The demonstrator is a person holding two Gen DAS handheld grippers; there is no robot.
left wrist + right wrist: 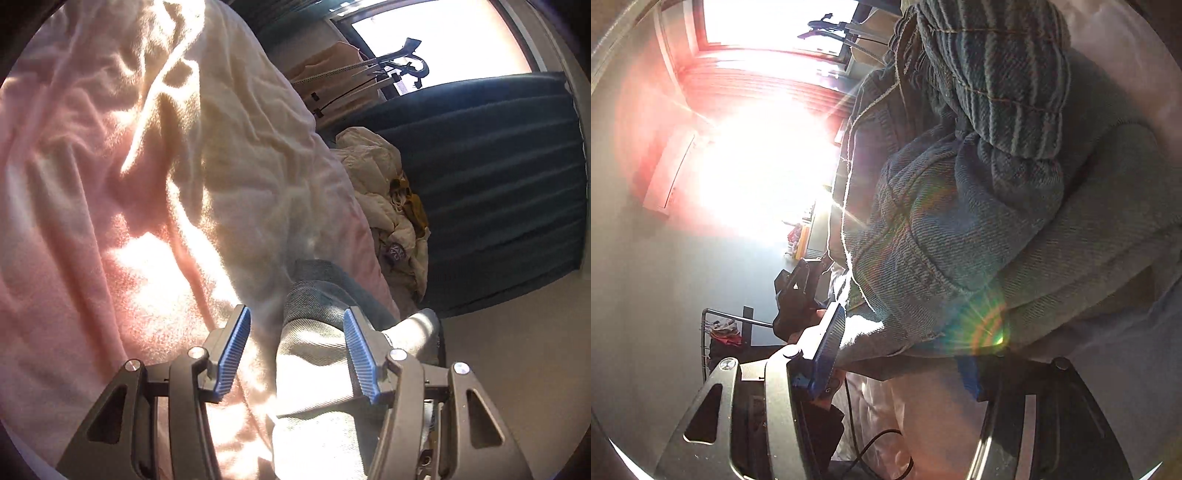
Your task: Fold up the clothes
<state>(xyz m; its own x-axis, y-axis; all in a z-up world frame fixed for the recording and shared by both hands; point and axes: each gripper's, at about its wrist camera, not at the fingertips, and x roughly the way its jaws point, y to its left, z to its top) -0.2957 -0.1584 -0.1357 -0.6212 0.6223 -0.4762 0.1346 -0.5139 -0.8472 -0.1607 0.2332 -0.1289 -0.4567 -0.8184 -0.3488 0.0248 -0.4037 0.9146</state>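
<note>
pink blanket point(92, 221) | dark curtain point(498, 184) | bright window point(775, 22)

Jeans bunched on the bed, between my two claws.

My left claw point(297, 347) hangs over the jeans point(314, 332) at the blanket's point(129, 184) right edge; a laundry heap point(384, 206) lies beyond, before the curtain point(480, 192). My right claw point(901, 354) has jeans point(979, 206) bunched between its fingers, window point(775, 22) behind left.
</note>
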